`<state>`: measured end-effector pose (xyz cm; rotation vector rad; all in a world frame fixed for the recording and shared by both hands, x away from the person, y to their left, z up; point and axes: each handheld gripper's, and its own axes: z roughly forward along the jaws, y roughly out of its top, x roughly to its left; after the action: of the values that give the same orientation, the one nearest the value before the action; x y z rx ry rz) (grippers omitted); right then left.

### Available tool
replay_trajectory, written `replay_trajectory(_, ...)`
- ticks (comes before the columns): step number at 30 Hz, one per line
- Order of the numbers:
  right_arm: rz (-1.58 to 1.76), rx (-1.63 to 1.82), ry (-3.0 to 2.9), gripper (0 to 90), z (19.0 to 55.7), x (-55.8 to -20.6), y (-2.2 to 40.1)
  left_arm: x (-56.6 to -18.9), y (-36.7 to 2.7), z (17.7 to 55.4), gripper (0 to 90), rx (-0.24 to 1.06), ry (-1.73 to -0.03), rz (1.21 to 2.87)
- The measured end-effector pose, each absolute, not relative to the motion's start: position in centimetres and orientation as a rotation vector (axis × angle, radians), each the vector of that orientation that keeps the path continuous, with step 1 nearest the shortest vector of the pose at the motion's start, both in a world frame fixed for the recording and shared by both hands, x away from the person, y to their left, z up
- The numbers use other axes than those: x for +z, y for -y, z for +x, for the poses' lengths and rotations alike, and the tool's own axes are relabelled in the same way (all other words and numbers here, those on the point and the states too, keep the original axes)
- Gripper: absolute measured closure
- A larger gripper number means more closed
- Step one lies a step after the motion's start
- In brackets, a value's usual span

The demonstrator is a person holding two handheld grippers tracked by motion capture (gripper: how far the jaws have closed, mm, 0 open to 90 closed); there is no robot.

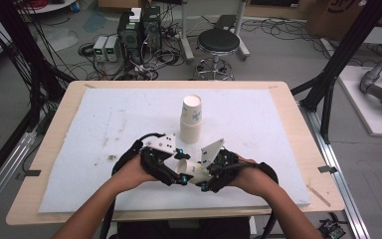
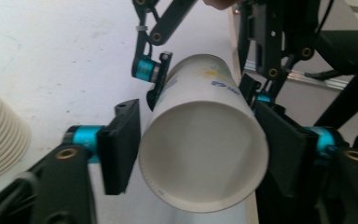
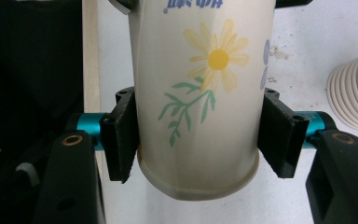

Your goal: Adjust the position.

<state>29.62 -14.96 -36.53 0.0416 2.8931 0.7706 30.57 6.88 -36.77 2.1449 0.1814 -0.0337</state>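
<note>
A white paper cup (image 1: 191, 171) printed with a yellow daisy (image 3: 218, 58) lies on its side in the air, just above the mat near the table's front edge. My left gripper (image 2: 200, 149) is shut on it near its open mouth, with one pad on each side of the rim. My right gripper (image 3: 200, 140) is shut on the cup's closed bottom end, pads pressed against both sides of its wall. In the high view the left gripper (image 1: 181, 166) and right gripper (image 1: 206, 174) meet tip to tip around the cup. A stack of paper cups (image 1: 191, 119) stands upright behind them.
A white foam mat (image 1: 104, 124) covers the wooden table (image 1: 298, 124). The cup stack (image 2: 0, 140) is close on the left in the left gripper view, and the same stack (image 3: 354, 93) is at the right in the right gripper view. A stool (image 1: 219, 42) and electronics boxes (image 1: 139, 32) sit on the floor beyond.
</note>
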Motion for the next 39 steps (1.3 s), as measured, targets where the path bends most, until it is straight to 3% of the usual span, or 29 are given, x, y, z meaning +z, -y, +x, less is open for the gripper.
replay_trajectory(4, 0.034, 0.737, -2.904, 36.7, 29.4, -36.5, 14.8, -36.9, -6.9, 30.6, 36.9, -0.036, -0.173, 2.155)
replay_trajectory(8, 0.069, 0.839, -2.851, 18.3, 29.5, -36.3, 15.4, -36.9, -7.5, 30.6, 37.0, -0.015, -0.196, 2.096)
replay_trajectory(21, 0.260, 1.438, -2.611, 17.8, 29.2, -35.8, 19.1, -38.0, -10.1, 29.9, 37.0, 0.018, -0.260, 1.895)
replay_trajectory(39, 0.382, 1.665, -2.511, 17.8, 28.5, -39.3, 20.9, -39.2, -11.5, 29.1, 37.1, 0.052, -0.244, 1.760)
